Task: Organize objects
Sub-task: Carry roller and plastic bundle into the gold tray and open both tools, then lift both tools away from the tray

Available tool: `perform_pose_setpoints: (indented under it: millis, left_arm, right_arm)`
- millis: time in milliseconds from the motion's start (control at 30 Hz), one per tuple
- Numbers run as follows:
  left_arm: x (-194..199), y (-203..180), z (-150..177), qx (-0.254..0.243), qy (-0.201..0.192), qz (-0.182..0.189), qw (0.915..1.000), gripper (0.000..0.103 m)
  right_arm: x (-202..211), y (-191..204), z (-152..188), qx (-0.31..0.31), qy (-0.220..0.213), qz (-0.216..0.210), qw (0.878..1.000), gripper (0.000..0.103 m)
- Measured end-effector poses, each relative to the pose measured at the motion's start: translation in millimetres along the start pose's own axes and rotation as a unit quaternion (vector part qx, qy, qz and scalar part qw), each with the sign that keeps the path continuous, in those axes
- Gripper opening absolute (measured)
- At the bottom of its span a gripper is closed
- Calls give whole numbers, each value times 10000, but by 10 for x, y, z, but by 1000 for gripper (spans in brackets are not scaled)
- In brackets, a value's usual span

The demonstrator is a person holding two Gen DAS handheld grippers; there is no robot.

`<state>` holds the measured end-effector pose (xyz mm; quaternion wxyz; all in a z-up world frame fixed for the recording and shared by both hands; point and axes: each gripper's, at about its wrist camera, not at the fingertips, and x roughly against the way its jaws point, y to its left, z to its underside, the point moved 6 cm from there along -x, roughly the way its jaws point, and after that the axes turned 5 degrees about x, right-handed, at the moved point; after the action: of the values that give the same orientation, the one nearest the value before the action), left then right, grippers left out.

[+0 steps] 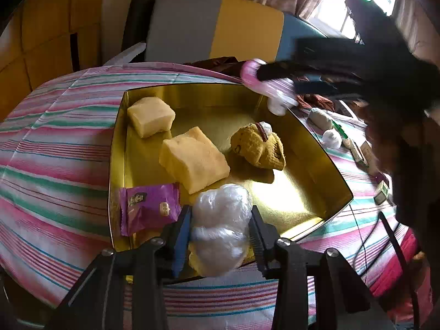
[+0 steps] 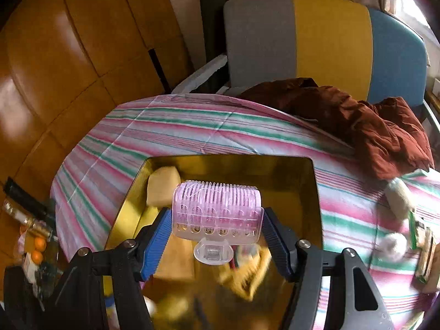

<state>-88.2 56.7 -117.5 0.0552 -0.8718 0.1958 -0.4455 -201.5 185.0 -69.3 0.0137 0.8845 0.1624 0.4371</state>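
Note:
A gold tin tray point(image 1: 302, 148) lies on the striped tablecloth. My left gripper point(image 1: 220, 228) is shut on a clear plastic-wrapped bundle point(image 1: 220, 220) over the tray's near edge. In the tray lie two pale yellow wrapped cakes point(image 1: 150, 116) point(image 1: 194, 162), a purple snack packet point(image 1: 150, 206) and a mustard knitted item point(image 1: 258, 148). My right gripper point(image 2: 217, 220) is shut on a pink hair roller point(image 2: 217, 209) above the tray point(image 2: 316, 206); it shows blurred at the tray's far right corner in the left wrist view point(image 1: 264, 82).
A dark red cloth point(image 2: 357, 121) lies on the table's far right. Small wrapped items and boxes point(image 1: 332, 137) lie right of the tray. A grey, yellow and blue chair point(image 2: 316, 41) stands behind the table. Cables point(image 1: 365, 236) trail at the right.

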Motion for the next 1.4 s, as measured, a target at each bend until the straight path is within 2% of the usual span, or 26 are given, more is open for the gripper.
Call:
perform_pose_setpoints:
  millis: [100,200,300,467,600,767,1033,1400]
  left_arm:
    - [7,34,23,31,-4,16,10000,53]
    - [42,63,24,63,-72,-4,10000,65]
    - [63,87,23,53,-118,-36,9999,68]
    - [89,125,7,66,-180,-106,9998,69]
    - [148,131,-41,63,-324,-217,9992,75]
    - [242,146,-114,91,-486,-414,9979,76]
    - [438,205,-164,160,-739,-825,9937,80]
    - [603,152,-192,121,-992,-1050,9894,83]
  right_arm:
    - [-202,-2,-151,-181,80,-8,9998,67]
    - [-327,-29,-257,-497,162,-305,9982,68]
    - [-363,-4,-324,-670,129,-496,9964,73]
    - [-233,-17,-250,-619,75,-452,9970,73]
    - [-99,-17,-57,-429,82,-252,9987,73]
    - [39,14,175,-165,76,36,9998,73]
    - [244,18,504,-132,-32,404,9991,73]
    - [439,8,840,-132,-120,741,9971,74]
